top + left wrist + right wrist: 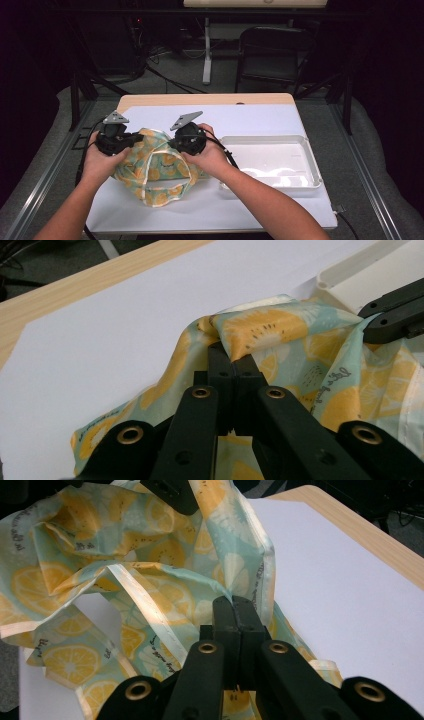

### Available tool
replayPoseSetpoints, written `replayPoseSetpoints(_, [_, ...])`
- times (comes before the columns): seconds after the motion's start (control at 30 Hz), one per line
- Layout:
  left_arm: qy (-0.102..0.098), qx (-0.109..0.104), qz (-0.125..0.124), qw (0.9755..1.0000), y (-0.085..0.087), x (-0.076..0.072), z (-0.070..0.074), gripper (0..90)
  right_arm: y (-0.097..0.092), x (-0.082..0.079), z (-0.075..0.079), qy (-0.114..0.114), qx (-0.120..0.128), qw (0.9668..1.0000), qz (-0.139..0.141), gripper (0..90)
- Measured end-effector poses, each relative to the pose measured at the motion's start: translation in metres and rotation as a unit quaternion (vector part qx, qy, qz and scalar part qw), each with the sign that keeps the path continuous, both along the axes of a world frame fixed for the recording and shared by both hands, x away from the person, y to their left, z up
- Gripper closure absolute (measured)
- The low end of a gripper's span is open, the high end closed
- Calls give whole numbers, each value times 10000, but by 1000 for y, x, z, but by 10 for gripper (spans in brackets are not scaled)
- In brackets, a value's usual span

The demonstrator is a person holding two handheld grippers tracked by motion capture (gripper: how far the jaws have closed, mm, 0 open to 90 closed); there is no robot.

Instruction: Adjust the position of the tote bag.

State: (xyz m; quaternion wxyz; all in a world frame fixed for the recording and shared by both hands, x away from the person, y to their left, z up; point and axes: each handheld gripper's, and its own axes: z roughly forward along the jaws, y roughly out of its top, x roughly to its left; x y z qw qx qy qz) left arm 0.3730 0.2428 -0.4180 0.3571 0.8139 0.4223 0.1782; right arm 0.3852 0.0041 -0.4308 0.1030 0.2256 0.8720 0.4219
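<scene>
Lemon-print cloth [157, 167] lay bunched on white tabletop [260, 120], beside empty white tray [310, 150]; left gripper [231, 357] fingers pinched folded edge; right gripper [234, 605] fingers pinched hemmed edge, likely to spread cloth; right gripper view revealed cream trim [142, 602]; high view placed tray.

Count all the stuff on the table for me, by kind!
Lemon-print cloth: 1
White tray: 1
White sheet covering the table: 1
Tongs: 2, the left tongs and the right tongs, both pinching the cloth
Total: 5
</scene>
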Motion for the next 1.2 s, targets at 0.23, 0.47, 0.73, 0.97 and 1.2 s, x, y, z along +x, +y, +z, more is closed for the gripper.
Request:
replayPoseSetpoints(0.23, [141, 119, 54, 9998, -1, 6, -9, 900, 7, 9, -12, 95, -169, 9998, -67, 900])
replayPoseSetpoints(0.47, [133, 167, 47, 9998, -2, 7, -10, 898, 10, 6, -13, 41, -199, 9998, -15, 900])
replayPoseSetpoints(0.73, [241, 352, 113, 9990, -7, 20, -22, 899, 12, 11, -20, 86, -301, 9995, -86, 900])
replayPoseSetpoints(0.97, [293, 344, 215, 9987, -8, 30, -30, 900, 12, 17, -26, 212, -177, 9994, -223, 850])
replayPoseSetpoints(1.2, [343, 273, 283, 9986, -8, 38, -33, 900, 6, 19, -25, 265, 2, 9991, -331, 683])
